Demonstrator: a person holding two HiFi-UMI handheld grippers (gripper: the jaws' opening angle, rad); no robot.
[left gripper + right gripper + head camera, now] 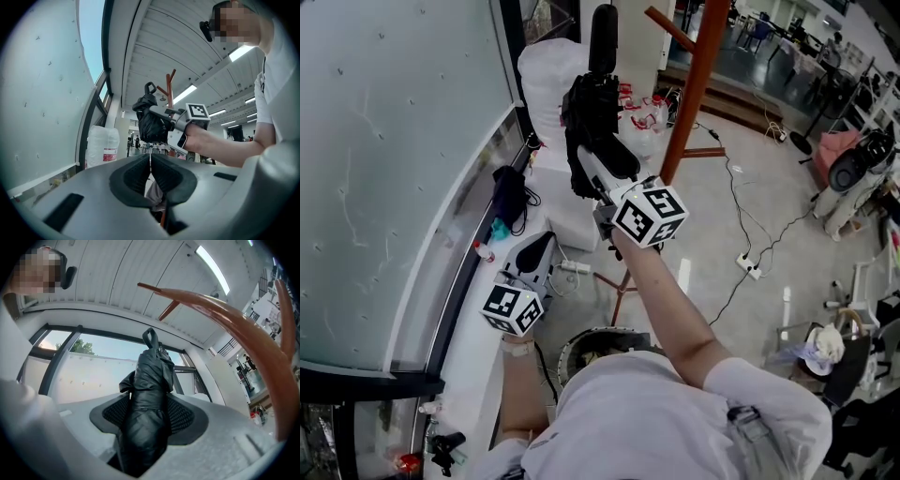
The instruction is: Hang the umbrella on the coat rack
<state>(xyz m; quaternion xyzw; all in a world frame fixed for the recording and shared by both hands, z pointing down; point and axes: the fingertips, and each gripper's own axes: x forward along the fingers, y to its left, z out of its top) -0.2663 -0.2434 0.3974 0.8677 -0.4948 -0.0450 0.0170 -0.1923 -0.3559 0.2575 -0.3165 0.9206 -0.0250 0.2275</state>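
Note:
A folded black umbrella [592, 108] is held upright, handle end up, in my right gripper [589, 169], which is shut on its middle. In the right gripper view the umbrella [147, 399] fills the gap between the pads, and its wrist loop [150, 337] stands at the top. The reddish-brown coat rack pole [689, 84] rises just right of the umbrella, with a curved peg [225, 310] close above and to the right. My left gripper [540, 246] hangs lower left, shut with nothing in it [150, 169]. From there the umbrella [150, 124] shows up high.
A white sill [478, 309] runs along the frosted window [384, 141], carrying a black bag [508, 192] and a white wrapped bundle [551, 75]. Cables and a power strip [750, 269] lie on the floor right of the rack. The rack's legs [619, 291] spread below my arm.

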